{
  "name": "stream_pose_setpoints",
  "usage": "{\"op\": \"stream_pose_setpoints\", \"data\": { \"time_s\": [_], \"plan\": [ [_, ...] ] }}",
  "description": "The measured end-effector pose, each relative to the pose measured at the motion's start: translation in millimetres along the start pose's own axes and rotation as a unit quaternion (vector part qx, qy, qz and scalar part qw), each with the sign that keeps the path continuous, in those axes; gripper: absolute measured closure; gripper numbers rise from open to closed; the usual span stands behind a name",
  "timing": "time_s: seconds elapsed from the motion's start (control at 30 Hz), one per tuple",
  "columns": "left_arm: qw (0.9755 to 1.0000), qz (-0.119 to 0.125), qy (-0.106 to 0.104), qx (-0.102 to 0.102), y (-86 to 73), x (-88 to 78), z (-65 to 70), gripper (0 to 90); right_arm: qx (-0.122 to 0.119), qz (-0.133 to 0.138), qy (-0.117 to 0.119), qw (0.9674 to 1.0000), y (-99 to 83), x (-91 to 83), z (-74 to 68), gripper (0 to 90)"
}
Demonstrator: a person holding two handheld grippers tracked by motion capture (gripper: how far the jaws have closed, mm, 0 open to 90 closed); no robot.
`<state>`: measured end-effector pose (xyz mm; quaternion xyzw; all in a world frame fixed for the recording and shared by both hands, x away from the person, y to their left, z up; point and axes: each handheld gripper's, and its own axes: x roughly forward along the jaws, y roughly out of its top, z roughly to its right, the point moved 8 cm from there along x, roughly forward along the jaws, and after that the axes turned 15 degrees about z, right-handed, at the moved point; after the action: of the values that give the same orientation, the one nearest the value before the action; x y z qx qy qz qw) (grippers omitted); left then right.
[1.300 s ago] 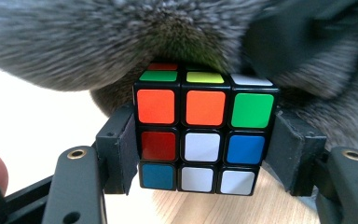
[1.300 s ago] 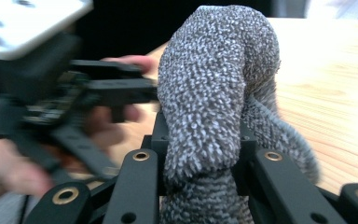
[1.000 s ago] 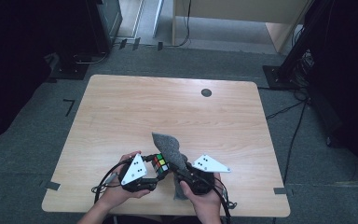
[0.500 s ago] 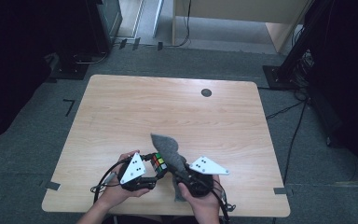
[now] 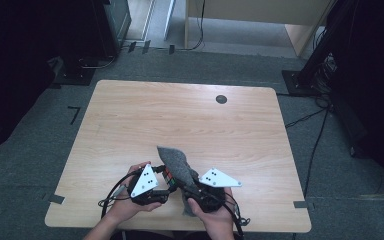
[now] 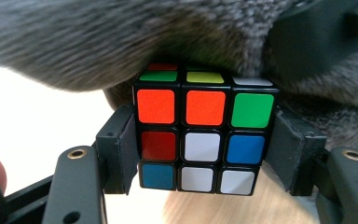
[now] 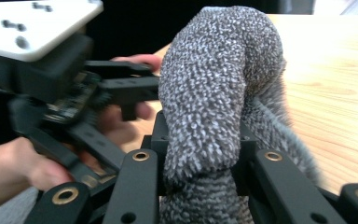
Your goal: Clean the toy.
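A scrambled Rubik's cube sits between the pads of my left gripper, which is shut on its two sides. A grey fuzzy cloth stands up out of my right gripper, shut on its lower part. In the high view both grippers meet near the table's front edge, and the cloth leans up and left over the cube. In the left gripper view the cloth drapes across the cube's top. The left gripper's body shows close by at the left of the right gripper view.
The wooden table has a small dark round grommet near its far edge. Both of the person's hands rest at the front edge. Black stands and cables sit on the floor around the table.
The right gripper with the cloth has edged slightly left toward the cube. The left gripper and the cube have stayed put.
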<state>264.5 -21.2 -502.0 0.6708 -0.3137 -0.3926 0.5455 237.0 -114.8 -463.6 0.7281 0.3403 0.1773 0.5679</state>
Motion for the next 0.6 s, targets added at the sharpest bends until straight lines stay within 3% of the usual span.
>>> {"op": "stream_pose_setpoints", "data": {
  "time_s": [0.1, 0.2, 0.27, 0.37, 0.47, 0.53, 0.6],
  "plan": [
    [1.0, 0.006, -0.002, -0.002, 2.4, -0.9, -0.1, 34.4, 0.008, 0.005, -0.01, 0.9999, 2.8, -0.7, 6.5, 71.7],
    [0.9999, 0.009, 0.002, -0.011, 2.5, -2.6, -4.7, 34.4, 0.014, 0.005, -0.043, 0.999, 3.7, -7.2, 23.4, 71.7],
    [0.9999, 0.008, 0.005, -0.013, 2.0, -2.8, -7.0, 34.4, 0.015, 0.004, -0.033, 0.9993, 4.1, -8.3, 22.4, 71.3],
    [0.9999, 0.0, 0.007, -0.01, 0.0, -2.0, -6.5, 34.4, -0.007, -0.015, -0.005, 0.9998, 1.9, -2.2, 8.5, 70.2],
    [1.0, -0.002, 0.005, -0.003, -0.6, -1.0, -3.7, 34.4, 0.0, -0.015, 0.016, 0.9998, 0.9, 1.9, -0.3, 70.5],
    [1.0, 0.003, 0.003, -0.006, 1.1, -1.3, -3.0, 34.4, 0.005, -0.01, 0.01, 0.9999, 2.3, 1.4, 4.3, 71.0],
    [1.0, 0.008, 0.002, -0.005, 3.1, -3.2, -5.0, 34.4, 0.0, -0.007, -0.016, 0.9999, 4.3, -1.9, 16.7, 71.1]
  ]
}}
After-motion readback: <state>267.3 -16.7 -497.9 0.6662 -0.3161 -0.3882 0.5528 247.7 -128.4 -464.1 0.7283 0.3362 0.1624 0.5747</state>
